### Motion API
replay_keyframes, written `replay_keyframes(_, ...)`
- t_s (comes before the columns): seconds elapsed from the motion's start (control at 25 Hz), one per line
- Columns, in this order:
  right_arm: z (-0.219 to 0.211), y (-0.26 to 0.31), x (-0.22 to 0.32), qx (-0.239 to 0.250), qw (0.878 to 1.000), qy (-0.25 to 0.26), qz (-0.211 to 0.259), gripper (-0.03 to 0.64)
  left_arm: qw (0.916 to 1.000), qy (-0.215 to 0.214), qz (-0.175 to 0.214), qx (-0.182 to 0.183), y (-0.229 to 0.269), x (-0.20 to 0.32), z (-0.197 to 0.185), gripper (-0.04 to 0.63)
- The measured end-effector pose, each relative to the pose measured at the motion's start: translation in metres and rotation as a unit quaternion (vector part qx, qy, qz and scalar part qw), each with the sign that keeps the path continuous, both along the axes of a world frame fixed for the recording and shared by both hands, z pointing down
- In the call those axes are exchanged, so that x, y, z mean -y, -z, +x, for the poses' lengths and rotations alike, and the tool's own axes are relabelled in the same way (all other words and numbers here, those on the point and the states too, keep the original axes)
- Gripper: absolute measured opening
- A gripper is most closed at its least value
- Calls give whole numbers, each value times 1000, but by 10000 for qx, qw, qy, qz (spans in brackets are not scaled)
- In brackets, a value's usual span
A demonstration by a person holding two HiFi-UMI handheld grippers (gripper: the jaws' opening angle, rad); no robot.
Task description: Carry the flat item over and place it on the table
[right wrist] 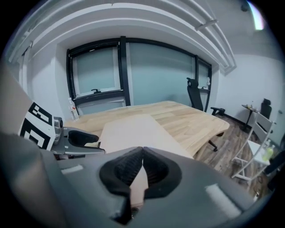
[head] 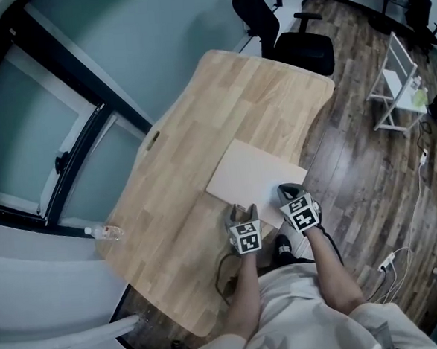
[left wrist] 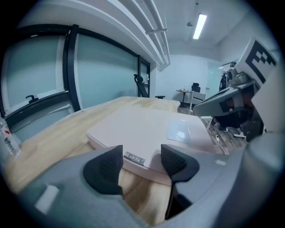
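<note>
The flat item is a thin pale board (head: 254, 175) lying on the wooden table (head: 220, 95), near the table's near right edge. My left gripper (head: 243, 210) stands open at the board's near edge. In the left gripper view the board (left wrist: 147, 127) lies just ahead of the open gripper (left wrist: 142, 161), whose pads (left wrist: 107, 167) are not pressing on it. My right gripper (head: 288, 193) is at the board's near right corner. In the right gripper view that gripper (right wrist: 142, 167) is shut on the thin edge of the board (right wrist: 133, 131).
A clear bottle (head: 103, 232) lies at the table's left edge. Black office chairs (head: 303, 48) stand at the far end, and a white rack (head: 399, 83) on the dark wood floor to the right. A glass wall with dark frames runs along the left.
</note>
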State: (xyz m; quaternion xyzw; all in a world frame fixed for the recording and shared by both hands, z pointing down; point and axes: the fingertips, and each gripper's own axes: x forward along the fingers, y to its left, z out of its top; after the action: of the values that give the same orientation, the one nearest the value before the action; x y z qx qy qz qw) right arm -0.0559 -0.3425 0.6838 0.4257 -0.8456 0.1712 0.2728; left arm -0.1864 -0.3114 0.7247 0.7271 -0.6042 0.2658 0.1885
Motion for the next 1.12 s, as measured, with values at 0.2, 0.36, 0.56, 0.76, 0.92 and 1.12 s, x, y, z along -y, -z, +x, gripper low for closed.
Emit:
replay_keyframes(0.2,43,24,-18,289,9962,-802,192,2,9990,-151,329,-247,18,-15,10,279)
replay_keyframes(0.36,60,32,-45,530,9903,-1245,304,2,9972,-244,608,-374,43,-30,15,279)
replay_keyframes(0.56,53,32,-83,632,9893,-1283,280,2,9936,-285,902,-624,63,-60,14,279)
replay_keyframes(0.76,50,54,-114,778,9875,-1300,444,2,9921,-254,1057,-634,84,-95,8,278)
replay_keyframes(0.92,51,63,-139,827,9849,-1398,595,2,9858,-268,1515,-680,110,-116,3,223)
replay_keyframes(1.12,54,74,-165,973,9801,-1570,725,2,9810,-347,1774,-697,131,-144,0,160)
